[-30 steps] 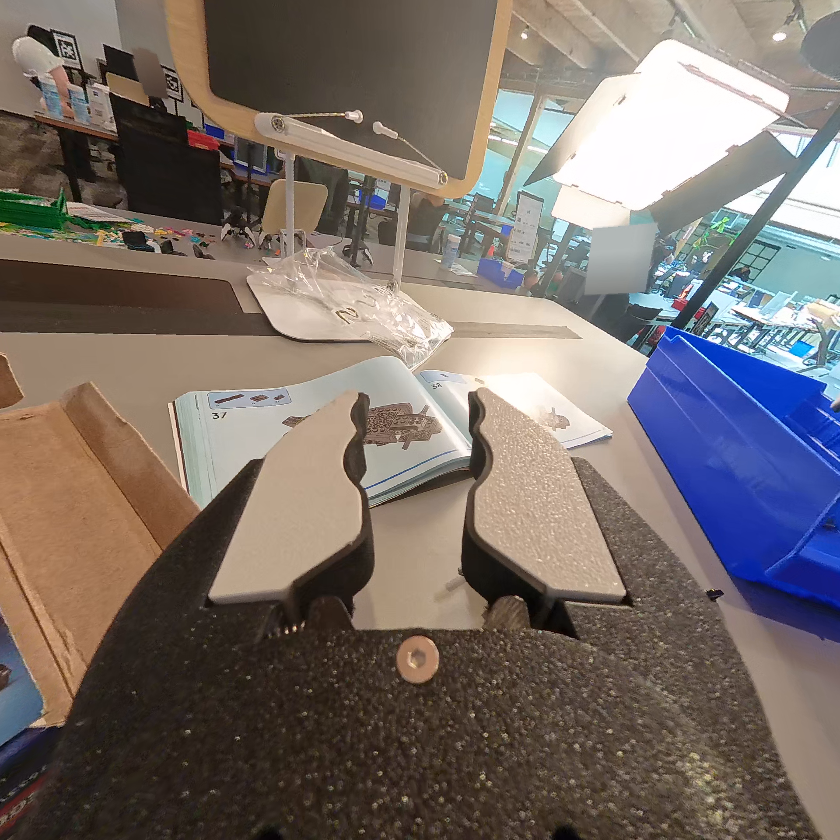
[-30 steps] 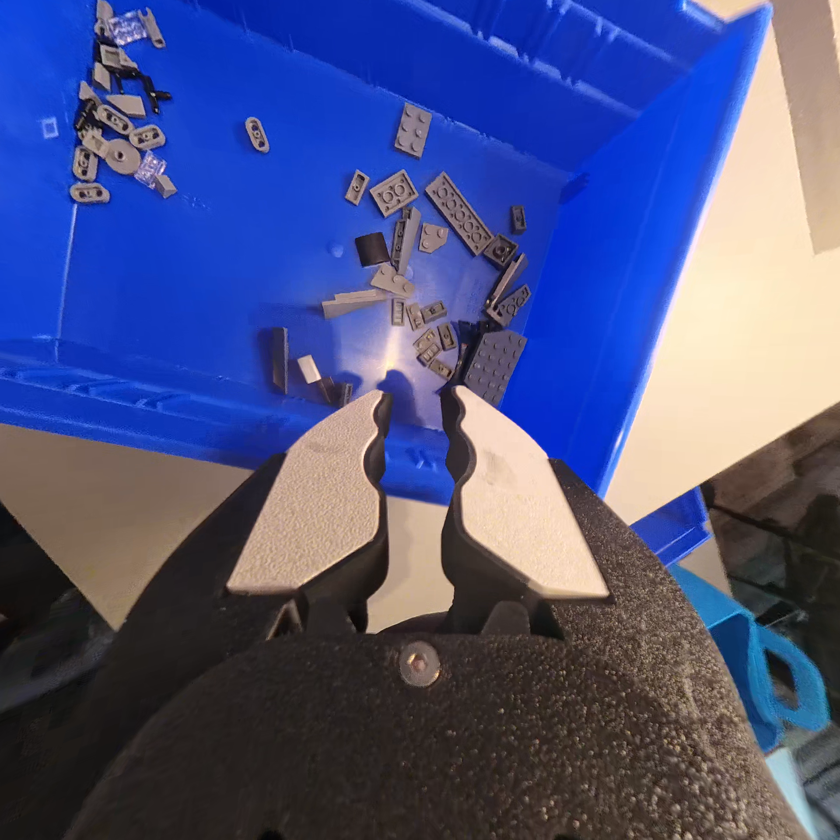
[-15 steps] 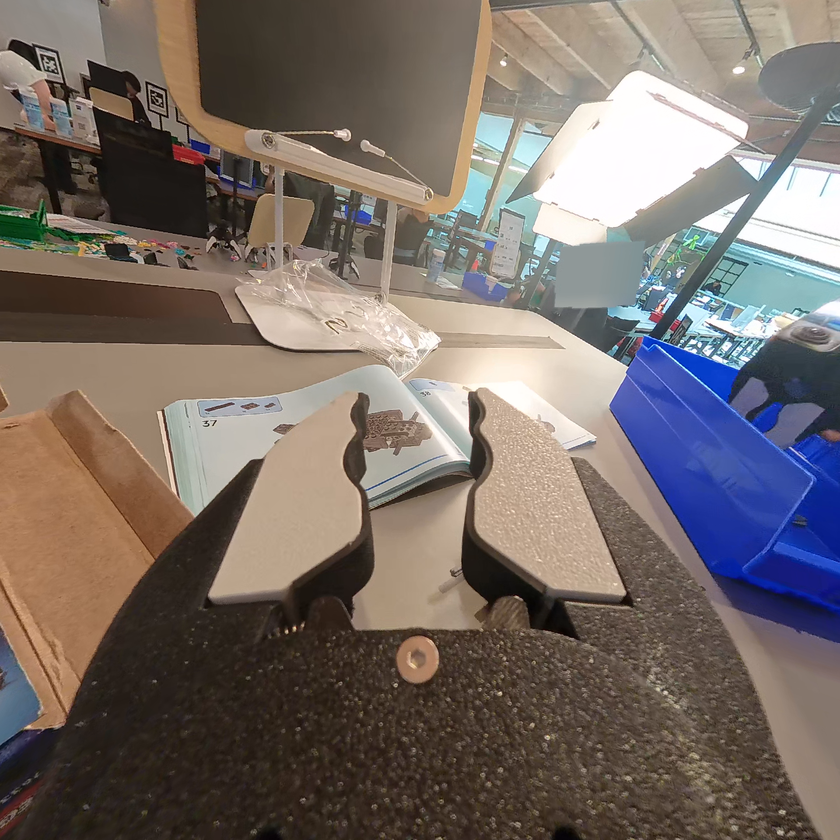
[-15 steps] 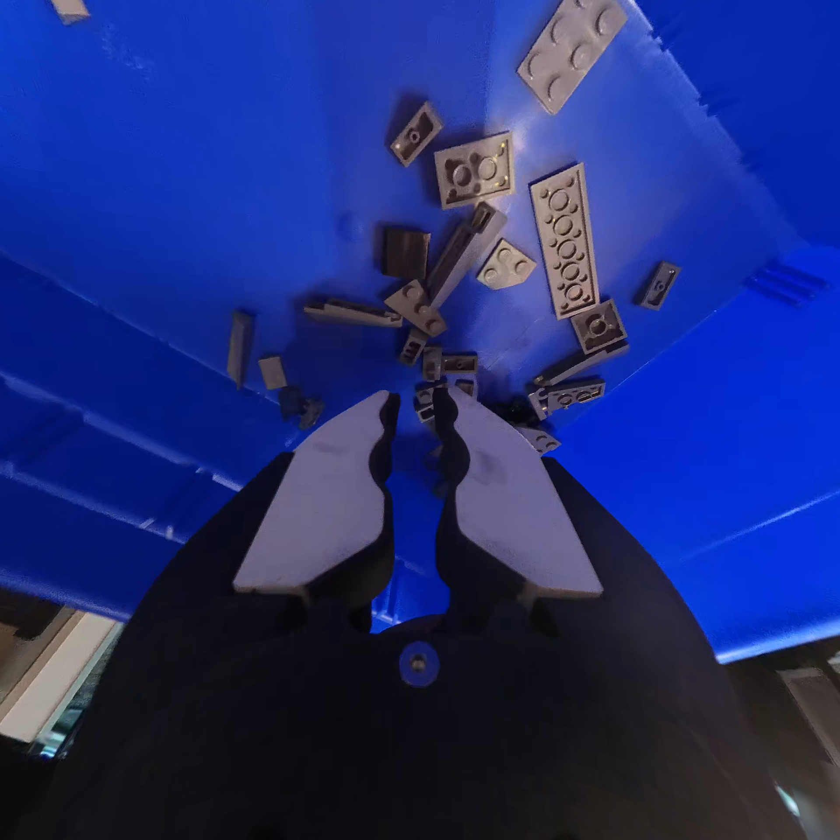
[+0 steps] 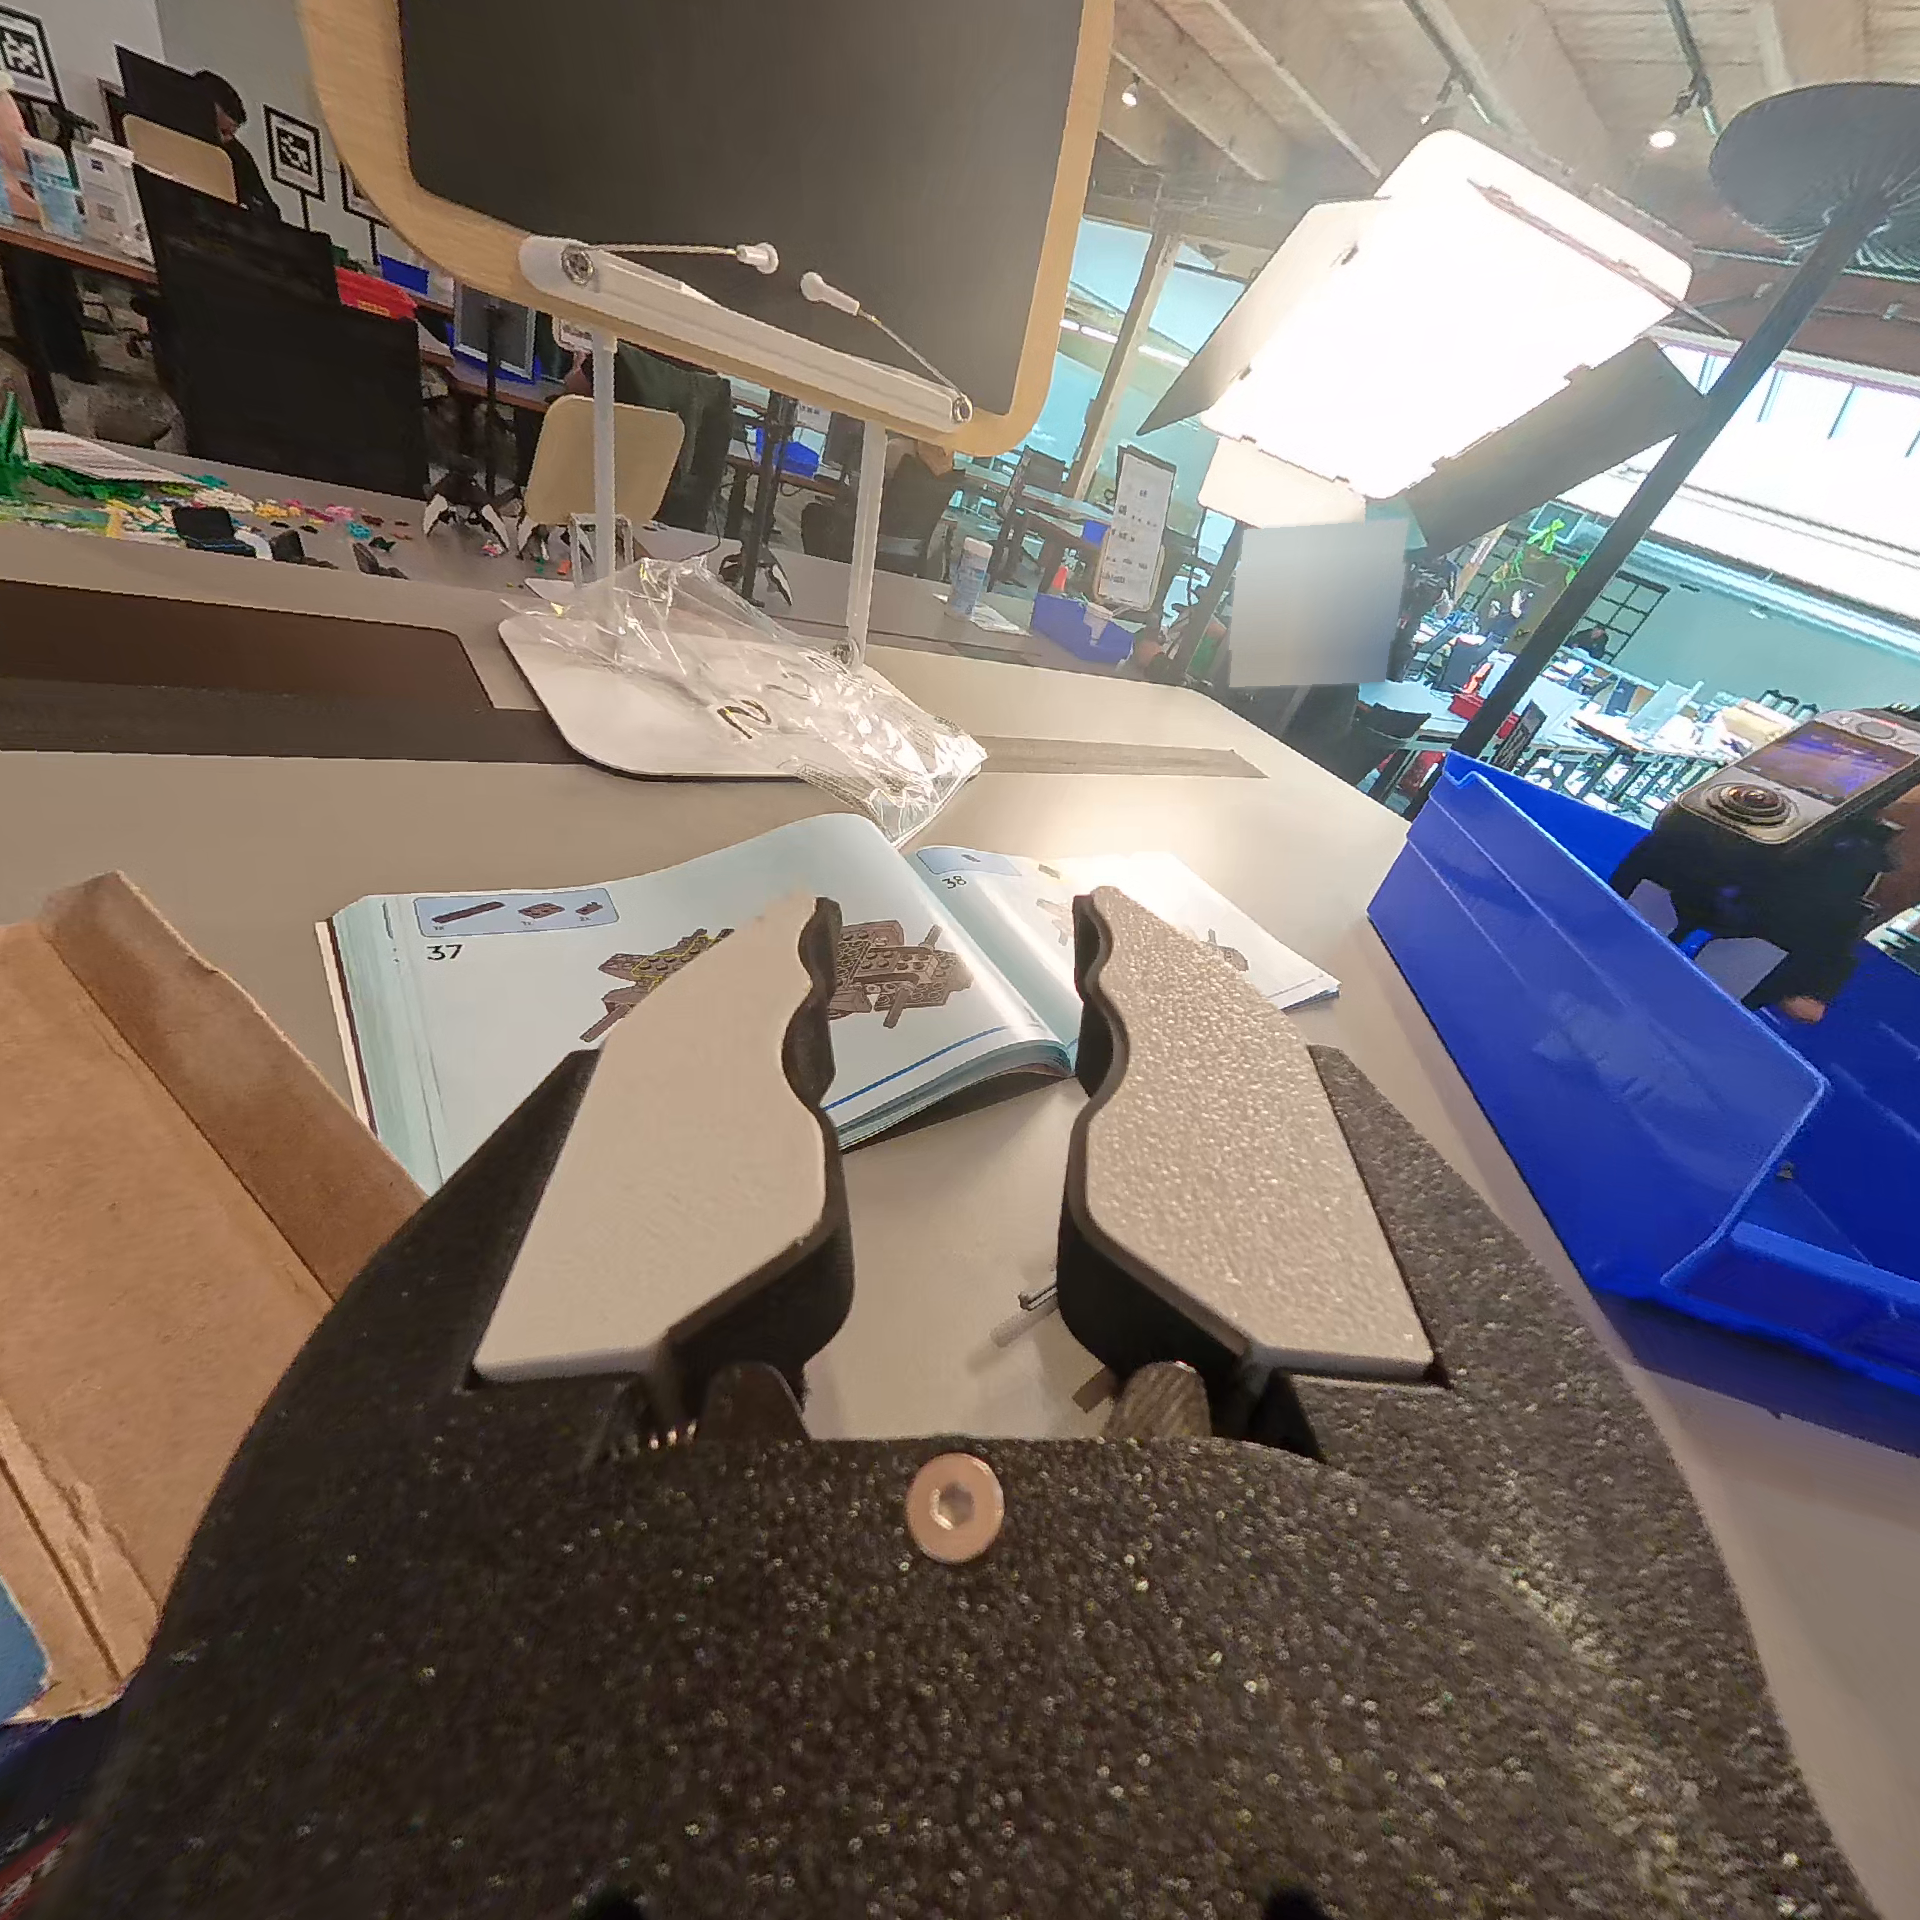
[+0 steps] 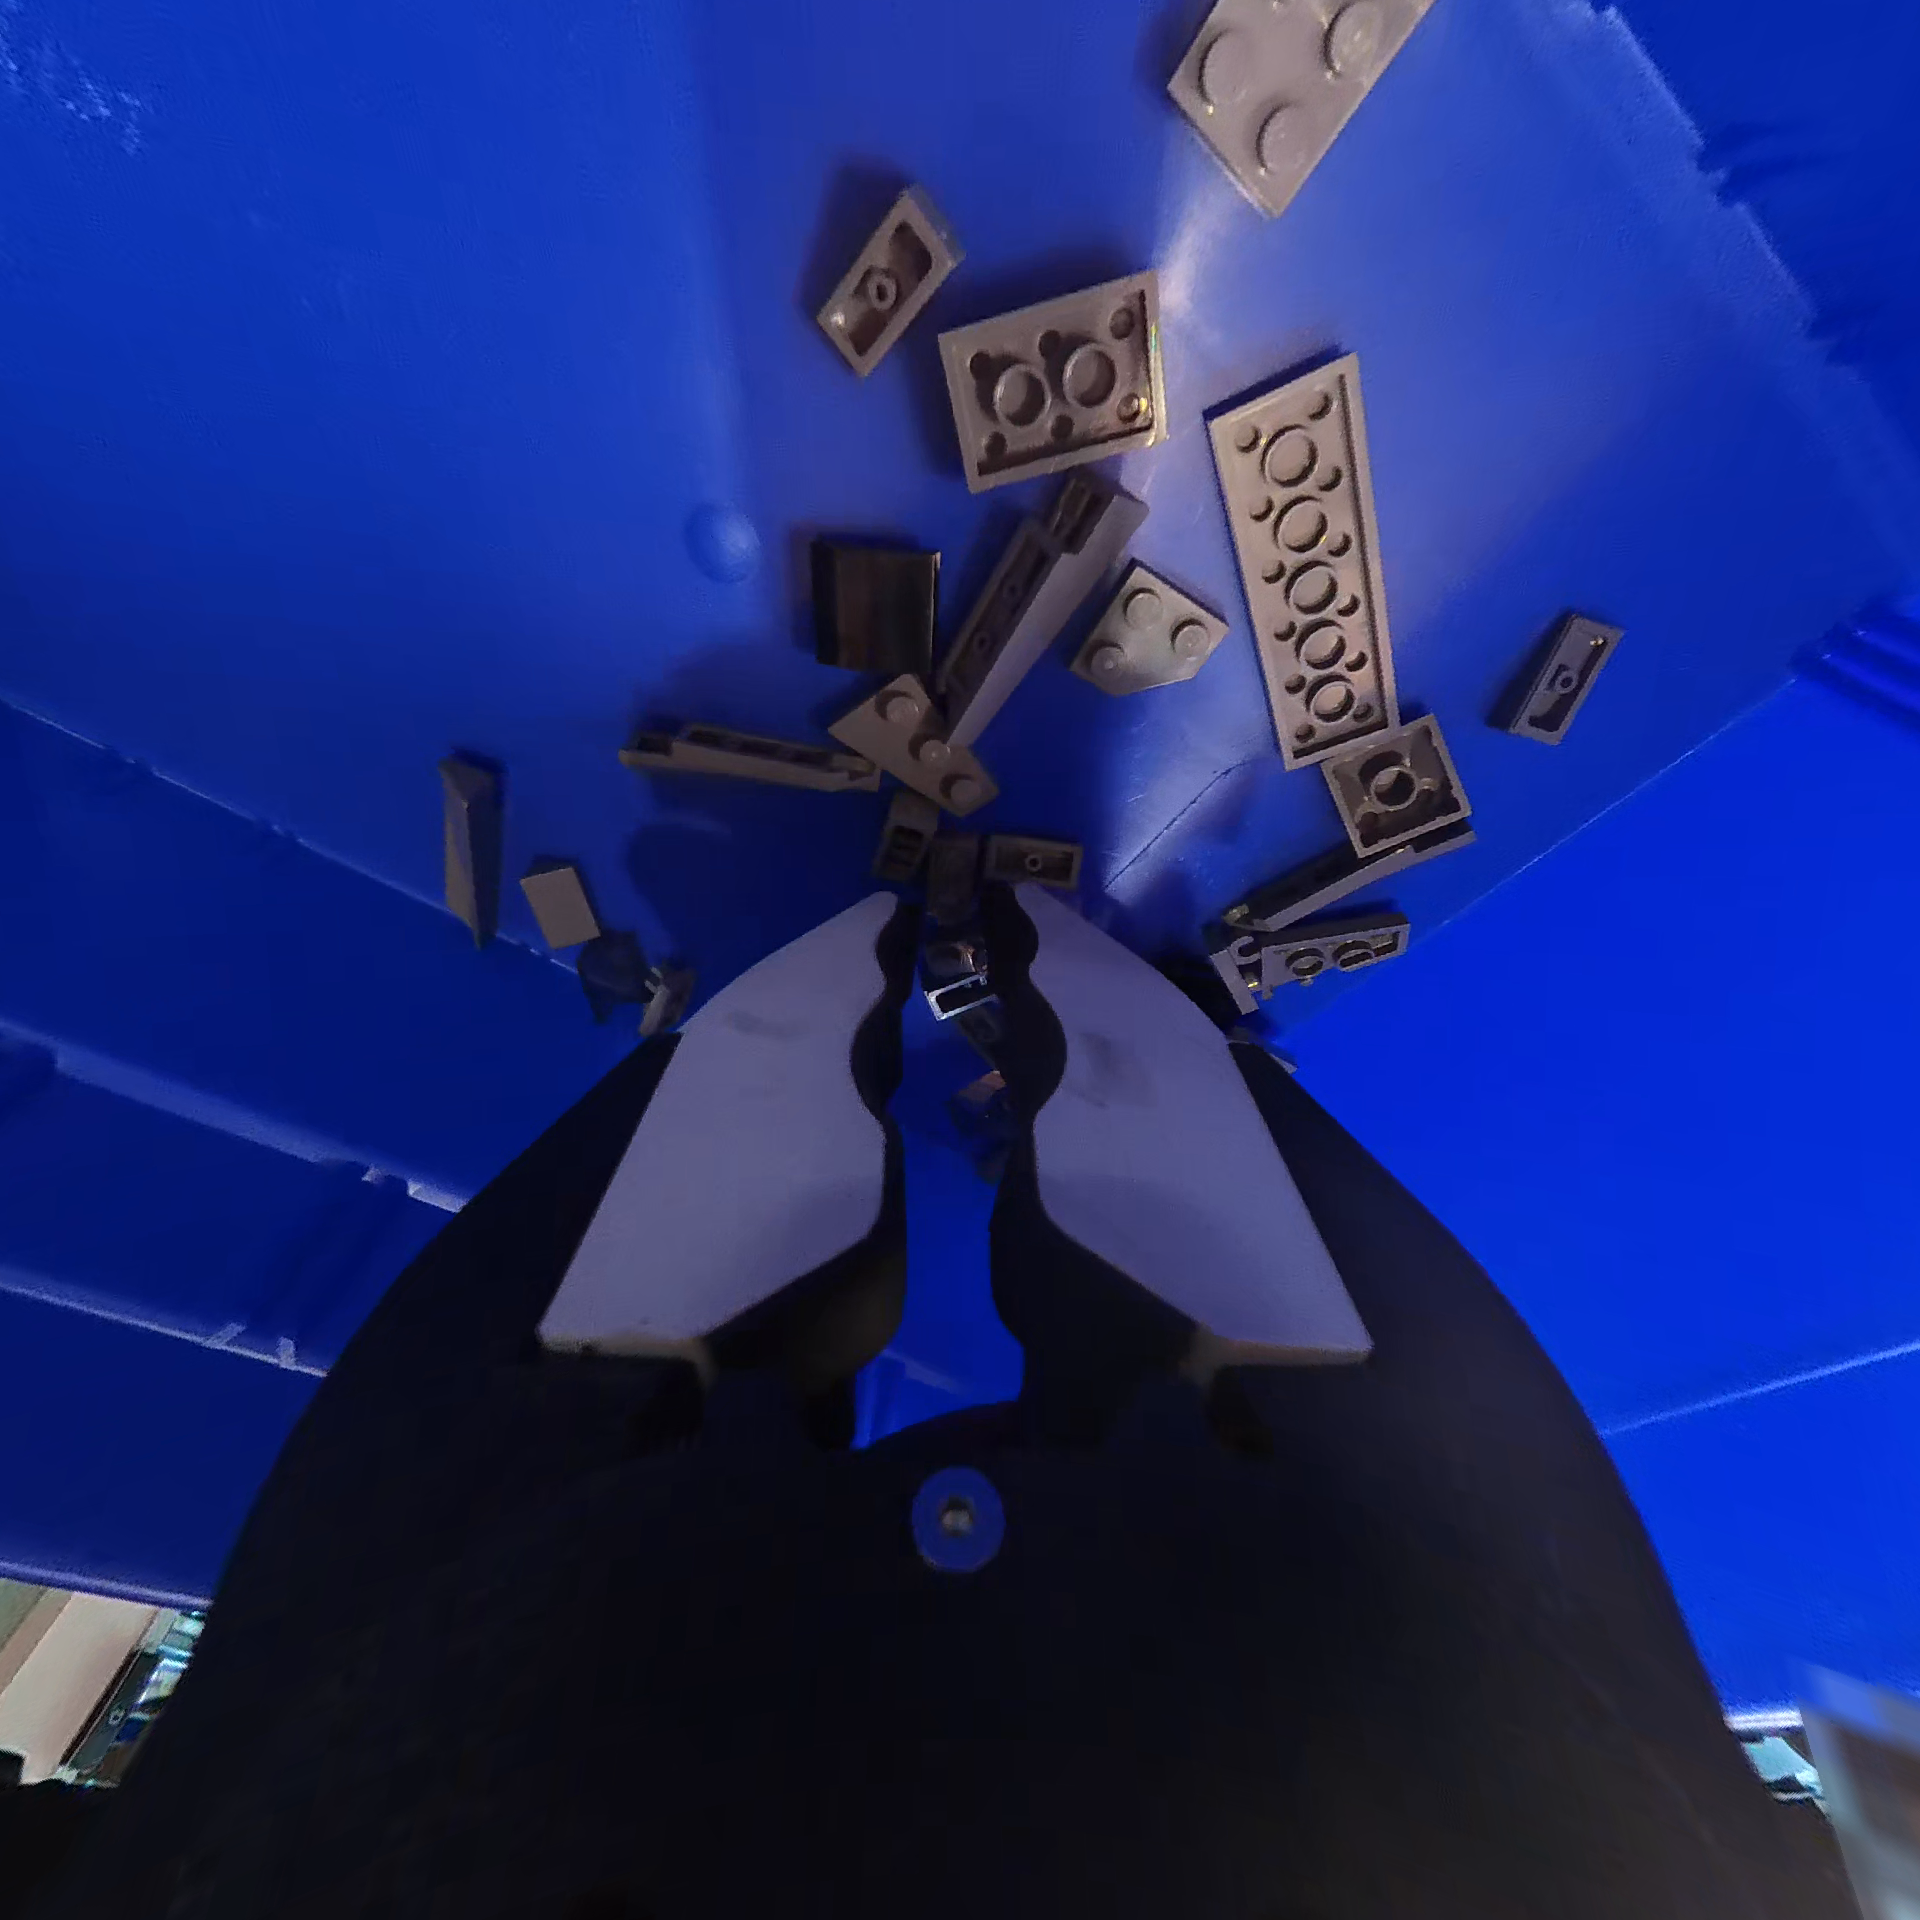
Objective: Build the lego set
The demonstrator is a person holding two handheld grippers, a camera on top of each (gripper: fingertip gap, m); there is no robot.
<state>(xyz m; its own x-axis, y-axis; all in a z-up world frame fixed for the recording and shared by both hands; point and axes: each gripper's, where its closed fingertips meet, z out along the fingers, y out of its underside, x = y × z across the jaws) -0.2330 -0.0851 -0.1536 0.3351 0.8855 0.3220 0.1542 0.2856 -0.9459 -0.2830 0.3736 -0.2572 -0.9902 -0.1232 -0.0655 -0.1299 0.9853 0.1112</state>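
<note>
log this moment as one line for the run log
left claw: open, above open pale-blue instruction booklet | right claw: inside blue plastic bin, narrowed around small grey toy-brick piece; grip unconfirmed

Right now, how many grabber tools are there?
2. The left gripper points at the open booklet, jaws wide apart. The right gripper is down inside the blue bin among grey bricks, a small brick between its jaws.

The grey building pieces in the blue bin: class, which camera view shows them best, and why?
The right wrist view: it looks straight into the blue bin, with the grey building pieces scattered close ahead of the right gripper. The left wrist view shows only the bin's outer wall; its pieces are hidden.
</note>
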